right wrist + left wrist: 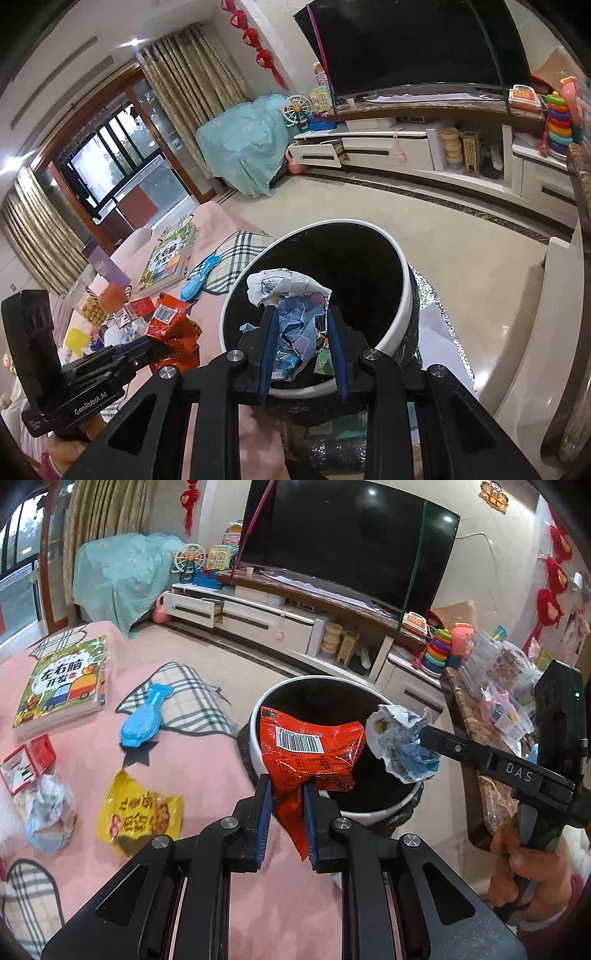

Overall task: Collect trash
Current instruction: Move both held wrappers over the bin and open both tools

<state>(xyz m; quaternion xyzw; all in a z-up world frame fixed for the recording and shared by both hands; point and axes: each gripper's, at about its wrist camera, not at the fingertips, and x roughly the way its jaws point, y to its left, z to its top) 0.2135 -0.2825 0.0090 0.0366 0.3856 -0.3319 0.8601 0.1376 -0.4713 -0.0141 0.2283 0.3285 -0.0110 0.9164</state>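
A: Wrapper [310, 749], red, pinched in the left gripper [288, 794], jaws pressed on its lower end. Long axis runs up and away from the jaws, top half over the bin [255, 746] mouth.
B: Right gripper [424, 738] in that view?
A: Off to the right, clamping crumpled paper [402, 738] over the far rim side.
B: Right wrist view?
A: Paper [295, 314] sits between the jaws of the right gripper [301, 332], squeezed, dark opening of the bin [402, 295] just ahead and below. Left gripper [147, 349] with wrapper [173, 328] is left of them, beside the rim.
B: Nearer?
A: Probably the right one.
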